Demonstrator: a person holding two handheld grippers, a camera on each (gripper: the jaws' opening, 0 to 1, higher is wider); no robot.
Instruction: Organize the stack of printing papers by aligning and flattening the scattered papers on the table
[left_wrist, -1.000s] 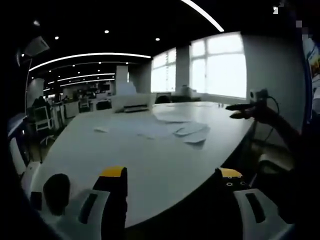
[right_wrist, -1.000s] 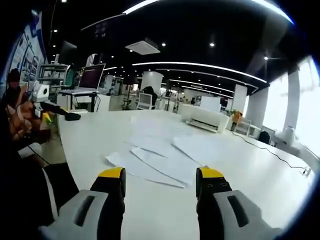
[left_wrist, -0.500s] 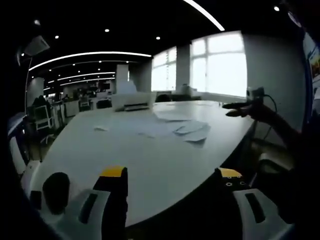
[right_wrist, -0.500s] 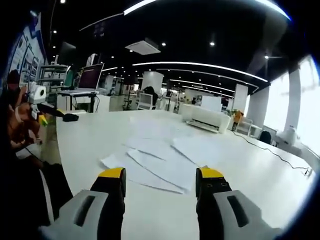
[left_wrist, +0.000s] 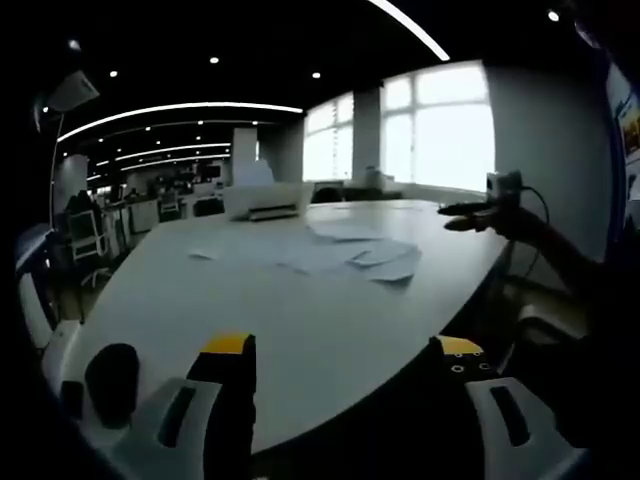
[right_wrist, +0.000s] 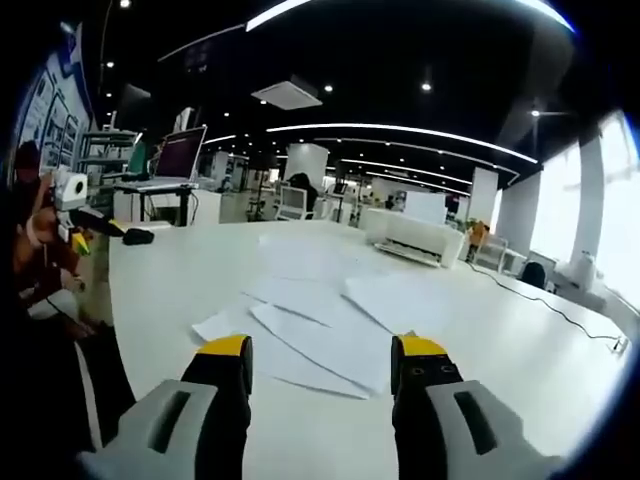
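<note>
White papers (right_wrist: 320, 325) are lying scattered mid-table (right_wrist: 180, 280), untouched. Both the left gripper (left_wrist: 345, 350) and right gripper (right_wrist: 322, 352) are hovering open-jawed, empty, approaching; next they need gathering the sheets together.

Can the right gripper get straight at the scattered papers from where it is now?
Probably yes. The right gripper is open, holds nothing, and points at the scattered papers, which lie flat on the table just beyond its tips. Nothing stands between them; the printer sits well behind the sheets.

One table (right_wrist: 540, 330), one printer (right_wrist: 415, 236), several scattered papers (right_wrist: 330, 320), count unclear.
</note>
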